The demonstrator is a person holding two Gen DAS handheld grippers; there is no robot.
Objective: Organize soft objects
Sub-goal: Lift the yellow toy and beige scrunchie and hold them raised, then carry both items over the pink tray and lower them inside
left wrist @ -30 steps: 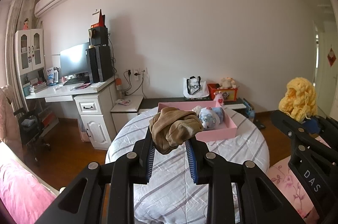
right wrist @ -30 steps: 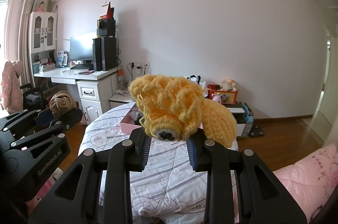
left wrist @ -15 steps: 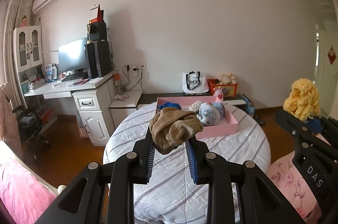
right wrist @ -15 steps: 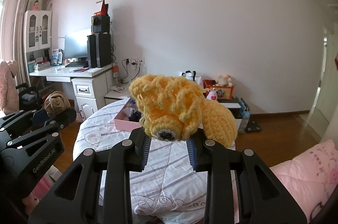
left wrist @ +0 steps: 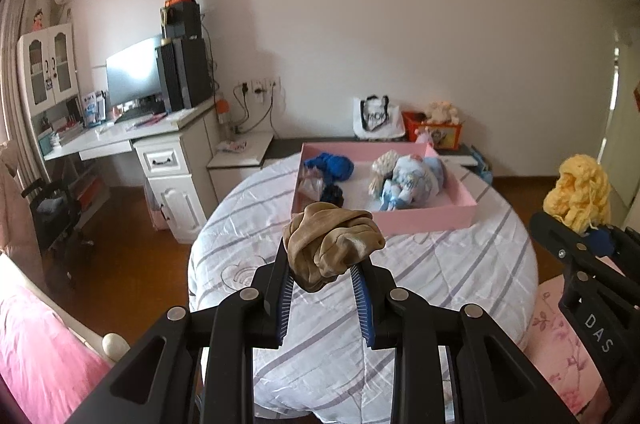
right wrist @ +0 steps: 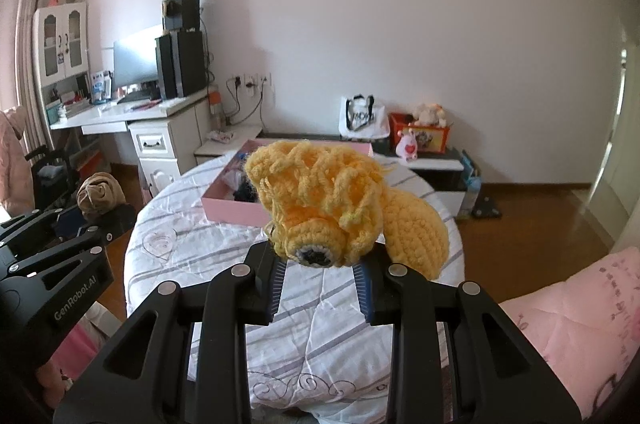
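**A:** Start on the left. Why is the brown cloth bundle (left wrist: 330, 244) carried up high like that?

**B:** The left gripper (left wrist: 325, 298) has its fingers pinching the bundle at its lower end, so the rest bulges above the tips. It hangs over the near part of the round table (left wrist: 440, 264), short of the pink tray (left wrist: 424, 222). My guess is it is bound for that tray, where other soft things already lie: a blue knit piece (left wrist: 330, 165) and a pale blue doll (left wrist: 408, 179).

**A:** And on the right?

**B:** The right gripper (right wrist: 320, 282) has its fingers clamped on a yellow crocheted toy (right wrist: 320, 207), also held over the table on the near side of the tray. Carrying one in each hand suggests both are to be dropped in together.

**A:** What can't you make out?

**B:** In the right wrist view the toy covers most of the tray, so its free space is hidden there. A small dark item near the tray's front left corner is too unclear to name. How deep either grip bites is hidden by the soft things themselves.
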